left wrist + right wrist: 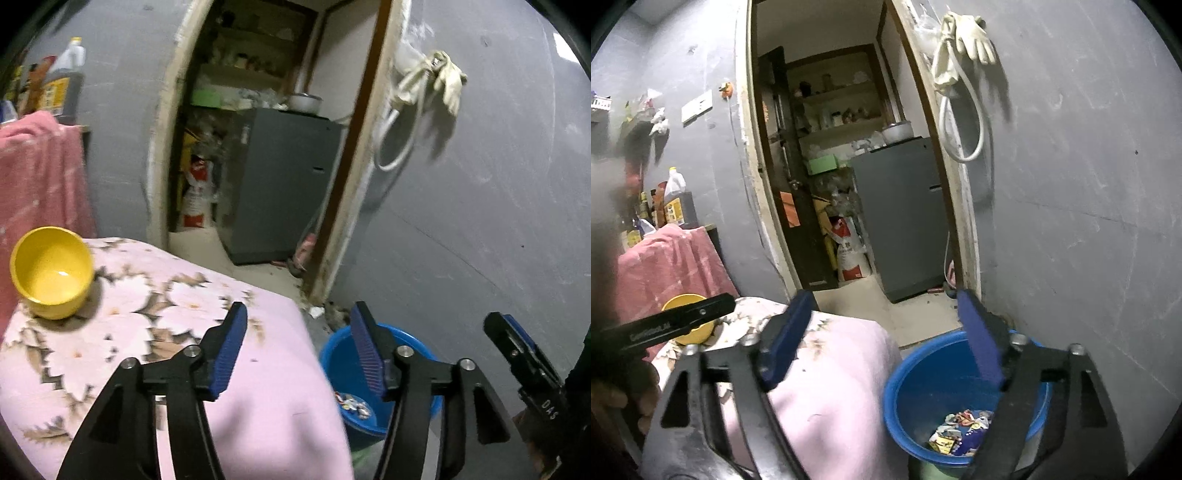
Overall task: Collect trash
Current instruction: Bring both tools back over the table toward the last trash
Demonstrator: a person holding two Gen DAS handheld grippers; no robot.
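Crumpled colourful wrappers (962, 430) sit in the round blue plastic tub (905, 373) beside the pink-clothed bench (266, 387); yellow bowl (51, 277) far back. Both hand-held grippers, left (299, 354) and right (886, 341), gape empty.

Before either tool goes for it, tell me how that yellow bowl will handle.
The yellow bowl looks rigid and glossy, so probably slippery under flat pads. It sits empty on the soft floral cloth, likely light and apt to slide or tip if nudged at its rim.
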